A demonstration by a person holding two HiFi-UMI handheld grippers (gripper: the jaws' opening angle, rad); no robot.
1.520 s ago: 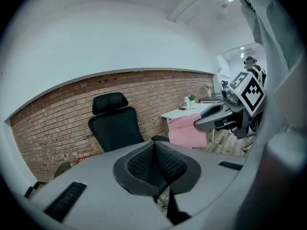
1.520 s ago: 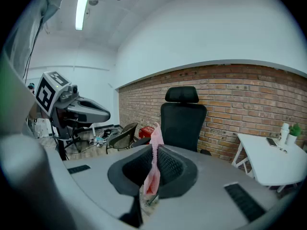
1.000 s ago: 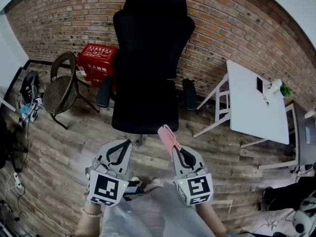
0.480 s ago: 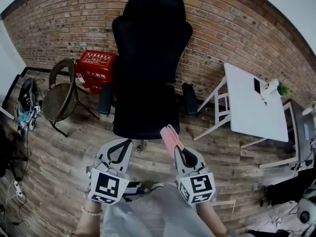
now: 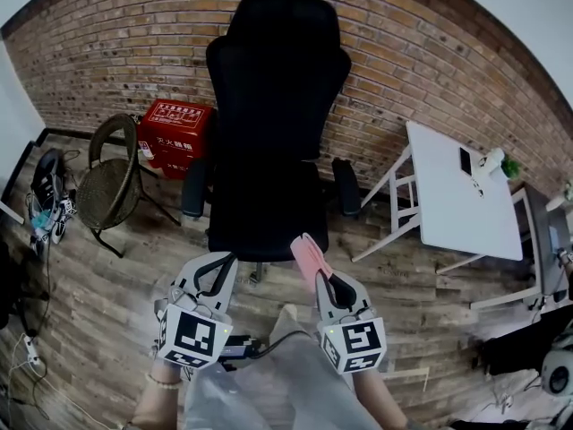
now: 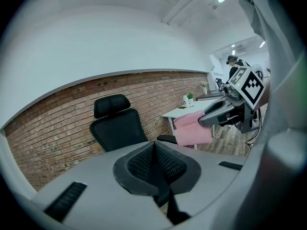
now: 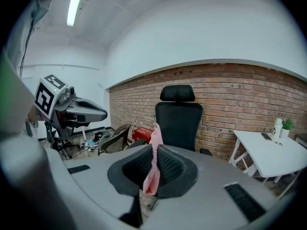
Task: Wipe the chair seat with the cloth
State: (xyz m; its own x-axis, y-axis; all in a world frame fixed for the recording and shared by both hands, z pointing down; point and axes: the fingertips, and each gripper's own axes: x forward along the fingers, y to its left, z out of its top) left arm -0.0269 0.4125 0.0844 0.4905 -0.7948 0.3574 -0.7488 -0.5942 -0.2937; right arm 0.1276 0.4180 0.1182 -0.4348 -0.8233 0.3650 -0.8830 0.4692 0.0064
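A black office chair (image 5: 266, 115) stands against the brick wall, its seat (image 5: 261, 211) just ahead of both grippers. It also shows in the left gripper view as the chair (image 6: 117, 128) and in the right gripper view as the chair (image 7: 179, 119). My right gripper (image 5: 322, 274) is shut on a pink cloth (image 5: 309, 257), which sticks out toward the seat's front right corner. The cloth (image 7: 153, 164) is pinched between the jaws, and from the left it shows as the cloth (image 6: 193, 129). My left gripper (image 5: 221, 267) is shut with nothing in it, near the seat's front left.
A white table (image 5: 461, 191) stands to the right. A wicker chair (image 5: 107, 167) and a red box (image 5: 175, 126) are at the left by the wall. Cables and bags lie on the wooden floor at far left. The person's legs show below the grippers.
The view has shifted slightly; both grippers sit a little closer to the chair seat's front edge. The cloth stays held in the right gripper.
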